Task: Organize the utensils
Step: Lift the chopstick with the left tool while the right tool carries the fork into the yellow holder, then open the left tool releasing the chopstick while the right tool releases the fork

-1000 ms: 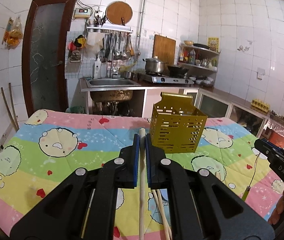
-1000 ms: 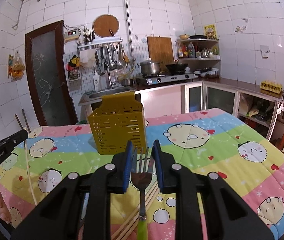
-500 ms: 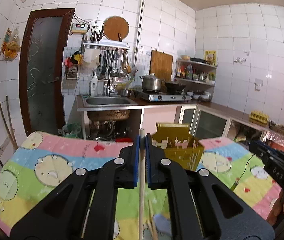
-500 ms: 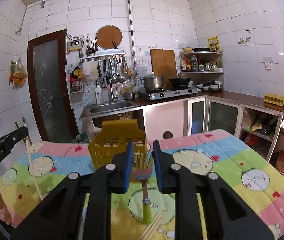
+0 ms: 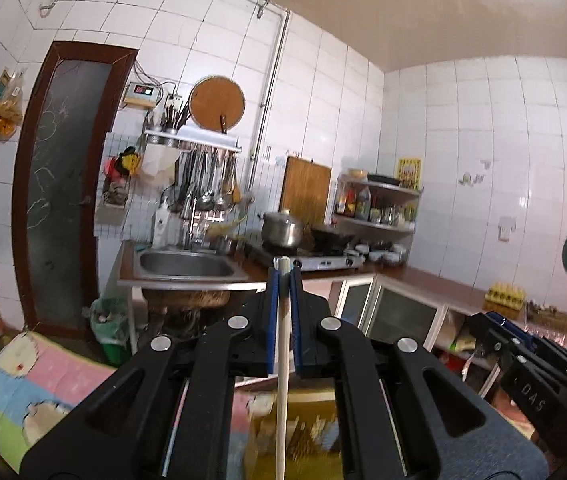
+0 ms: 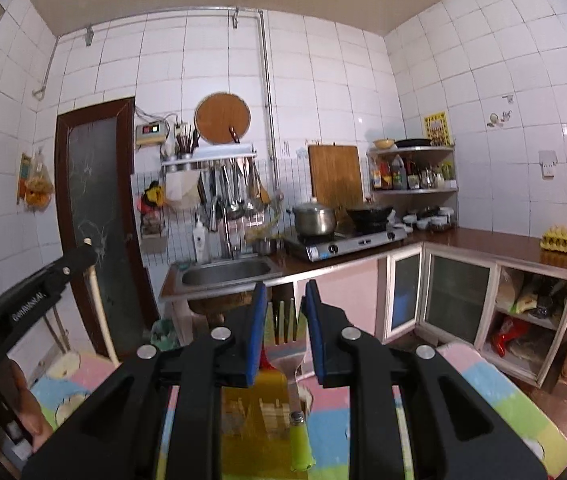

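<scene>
Both grippers have risen since the earlier frames, so the cartoon-print tablecloth that filled the lower half of each view is now a strip along the bottom, and the tiled kitchen takes up most of both pictures.

At the far left of the room a dark glass-panelled door is set in the white tiled wall. To its right a rack of hanging ladles and spoons sits under a round wooden board, above a steel sink let into the brown counter. Further right come a steel pot and a black wok on a 2-burner stove, a rectangular chopping board leaning on the tiles, and a corner shelf of bottles. Glass-fronted cabinets run under the counter, and an egg tray sits near its right end.

On the table, the yellow slotted holder shows blurred at the bottom centre of both views, just below the fingers.

The left gripper is clenched on a pale wooden chopstick, which runs straight down between the blue pads to the bottom edge. The right gripper is clamped on a fork by its head, tines up, with the green handle hanging over the holder.
</scene>
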`<action>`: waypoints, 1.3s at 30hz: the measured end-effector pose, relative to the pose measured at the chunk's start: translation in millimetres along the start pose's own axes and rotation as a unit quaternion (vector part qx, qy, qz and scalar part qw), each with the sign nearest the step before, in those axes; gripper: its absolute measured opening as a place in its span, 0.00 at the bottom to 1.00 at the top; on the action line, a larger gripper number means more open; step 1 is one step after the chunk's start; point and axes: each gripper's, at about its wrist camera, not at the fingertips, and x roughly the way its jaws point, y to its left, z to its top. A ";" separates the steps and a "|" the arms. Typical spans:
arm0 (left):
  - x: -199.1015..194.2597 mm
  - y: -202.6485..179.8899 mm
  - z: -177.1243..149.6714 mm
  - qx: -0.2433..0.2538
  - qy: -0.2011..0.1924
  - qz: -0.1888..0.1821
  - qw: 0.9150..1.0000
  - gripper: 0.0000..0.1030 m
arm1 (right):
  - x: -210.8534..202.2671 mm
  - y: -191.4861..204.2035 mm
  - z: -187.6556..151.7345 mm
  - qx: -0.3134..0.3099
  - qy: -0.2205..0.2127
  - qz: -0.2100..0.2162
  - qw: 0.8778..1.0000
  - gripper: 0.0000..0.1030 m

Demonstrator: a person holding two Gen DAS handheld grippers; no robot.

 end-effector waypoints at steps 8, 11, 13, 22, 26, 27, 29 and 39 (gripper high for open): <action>66.5 -4.6 -21.3 0.001 0.003 0.004 1.000 0.04 | 72.9 10.7 -17.0 0.003 0.025 0.007 1.000 0.20; 88.9 3.5 -49.4 -0.005 0.031 0.006 0.999 0.04 | 95.8 8.4 -43.6 0.003 0.056 0.008 0.998 0.20; 101.0 9.1 -68.6 -0.006 0.049 0.010 0.999 0.04 | 106.1 5.9 -60.6 0.004 0.073 0.008 0.997 0.20; 125.4 26.7 -113.9 0.003 0.109 0.028 0.994 0.04 | 128.9 -12.0 -108.3 0.010 0.129 -0.004 0.992 0.19; 117.1 31.1 -110.3 0.006 0.125 0.031 0.992 0.22 | 121.3 -18.1 -100.0 0.018 0.138 -0.004 0.990 0.31; 112.5 31.8 -106.3 0.006 0.128 0.033 0.991 0.34 | 116.9 -19.0 -95.2 0.020 0.136 -0.007 0.991 0.47; 95.6 33.8 -95.2 0.012 0.123 0.043 0.991 0.74 | 103.4 -22.9 -85.6 0.022 0.128 -0.014 0.991 0.55; 12.2 56.4 -87.5 0.026 0.160 0.068 0.984 0.95 | 28.5 -50.1 -96.2 0.022 0.172 -0.074 0.982 0.65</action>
